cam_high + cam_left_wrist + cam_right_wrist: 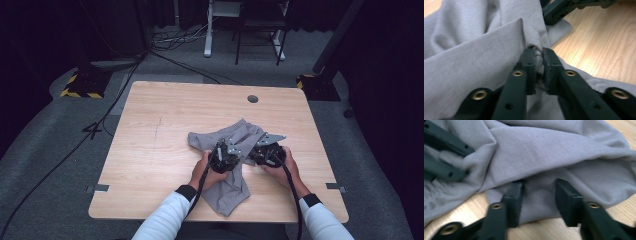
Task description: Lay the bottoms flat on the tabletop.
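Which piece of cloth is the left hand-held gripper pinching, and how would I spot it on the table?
Start at the light wooden table and look to the near half, right of centre, just ahead of the person's hands. There lies a crumpled grey garment, possibly shorts. The left hand-held gripper is shut on a bunched fold of it, while the right hand-held gripper stands open over its edge. It is the sole soft grey thing on the wood.

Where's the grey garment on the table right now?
In the high view, the crumpled grey garment lies on the wooden table, right of centre toward the near edge, with the left gripper pinching a fold and the right gripper open over it.
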`<state>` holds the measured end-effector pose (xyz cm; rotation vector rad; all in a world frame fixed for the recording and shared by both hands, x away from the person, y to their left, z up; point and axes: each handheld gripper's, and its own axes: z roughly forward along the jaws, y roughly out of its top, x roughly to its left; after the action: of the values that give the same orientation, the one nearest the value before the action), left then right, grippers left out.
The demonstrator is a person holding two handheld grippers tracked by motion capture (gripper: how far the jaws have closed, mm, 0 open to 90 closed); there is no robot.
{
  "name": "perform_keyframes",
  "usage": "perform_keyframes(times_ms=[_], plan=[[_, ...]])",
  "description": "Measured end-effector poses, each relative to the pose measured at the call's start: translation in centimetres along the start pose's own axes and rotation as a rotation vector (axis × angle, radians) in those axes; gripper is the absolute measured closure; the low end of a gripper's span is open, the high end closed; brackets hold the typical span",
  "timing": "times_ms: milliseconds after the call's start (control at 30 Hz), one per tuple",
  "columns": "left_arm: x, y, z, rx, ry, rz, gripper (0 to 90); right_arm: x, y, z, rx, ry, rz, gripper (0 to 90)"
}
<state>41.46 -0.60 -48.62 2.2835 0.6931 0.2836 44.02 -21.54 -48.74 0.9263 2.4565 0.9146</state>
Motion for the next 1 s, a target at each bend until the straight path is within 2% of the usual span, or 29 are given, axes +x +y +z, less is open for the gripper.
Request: perform_keyframes(times_ms=[33, 67, 167, 233, 267, 300, 333, 367, 400, 433, 467, 500, 600, 633, 700, 733, 800, 833, 867, 900, 933, 967, 1000], plan=[[0.2, -0.1, -0.3, -0.014, -0.005, -0.001, 82.0, 0.0, 0.0, 0.0, 0.0, 0.0, 0.0, 66.9], [0.3, -0.2, -0.9, -0.025, -0.016, 0.004, 83.3, 0.0, 0.0, -0.1, 0.006, -0.002, -0.002, 72.6], [0.8, -0.7, -2.8, -0.058, -0.011, 0.023, 84.4, -0.3, -0.3, -0.3, 0.021, -0.055, -0.024, 84.8], [1.4, -1.2, -5.2, -0.105, -0.009, 0.016, 84.4, -1.2, -0.7, -0.6, 0.029, -0.091, 0.005, 88.3], [2.1, -1.8, -7.4, -0.149, -0.007, 0.004, 84.4, -1.4, -0.8, -0.6, 0.035, -0.101, 0.013, 89.5], [2.5, -2.3, -8.6, -0.165, 0.01, 0.003, 84.4, -1.7, -1.0, -0.7, 0.052, -0.129, 0.01, 89.8], [2.5, -2.3, -8.6, -0.165, 0.01, 0.003, 84.4, -1.7, -1.0, -0.7, 0.052, -0.129, 0.01, 89.8], [3.0, -2.9, -10.1, -0.185, 0.039, -0.01, 84.4, -2.1, -1.1, -0.8, 0.054, -0.139, 0.015, 89.8], [3.8, -3.9, -11.9, -0.193, 0.067, -0.027, 84.4, -3.0, -1.5, -1.0, 0.06, -0.161, 0.04, 89.8], [4.3, -4.6, -12.7, -0.198, 0.089, -0.041, 84.4, -3.2, -1.6, -1.1, 0.066, -0.175, 0.042, 89.8], [4.7, -5.2, -13.3, -0.2, 0.093, -0.051, 84.4, -3.5, -1.7, -1.1, 0.071, -0.192, 0.04, 89.8], [4.7, -5.2, -13.3, -0.2, 0.093, -0.051, 84.3, -3.7, -1.8, -1.2, 0.072, -0.202, 0.044, 89.8], [6.0, -8.2, -14.8, -0.172, 0.116, -0.118, 84.3, -4.4, -2.2, -1.4, 0.074, -0.226, 0.049, 89.8], [6.3, -9.1, -15.2, -0.16, 0.118, -0.129, 84.3, -5.0, -2.5, -1.6, 0.084, -0.25, 0.049, 89.8], [6.5, -11.1, -15.7, -0.133, 0.124, -0.153, 84.3, -5.2, -2.6, -1.7, 0.086, -0.26, 0.055, 89.8], [6.5, -12.5, -16.3, -0.126, 0.118, -0.181, 84.3, -5.7, -2.9, -1.9, 0.093, -0.283, 0.062, 89.8], [6.3, -13.8, -16.7, -0.102, 0.11, -0.202, 84.3, -6.3, -3.3, -2.1, 0.1, -0.308, 0.065, 89.9], [6.3, -13.8, -16.7, -0.102, 0.11, -0.202, 84.3, -6.3, -3.3, -2.1, 0.1, -0.308, 0.065, 89.9], [6.1, -14.4, -17.0, -0.086, 0.108, -0.205, 84.2, -6.8, -3.6, -2.3, 0.11, -0.334, 0.071, 89.7], [5.8, -15.2, -17.2, -0.073, 0.088, -0.223, 84.1, -7.1, -4.0, -2.4, 0.127, -0.366, 0.069, 89.6], [5.1, -16.1, -17.4, -0.054, 0.072, -0.233, 84.0, -7.3, -4.2, -2.5, 0.124, -0.372, 0.077, 89.4], [5.1, -16.1, -17.4, -0.054, 0.072, -0.233, 83.6, -7.3, -4.2, -2.5, 0.124, -0.372, 0.077, 89.4], [4.6, -16.6, -17.4, -0.041, 0.061, -0.24, 82.6, -7.9, -4.7, -3.1, 0.097, -0.348, 0.124, 81.7]])
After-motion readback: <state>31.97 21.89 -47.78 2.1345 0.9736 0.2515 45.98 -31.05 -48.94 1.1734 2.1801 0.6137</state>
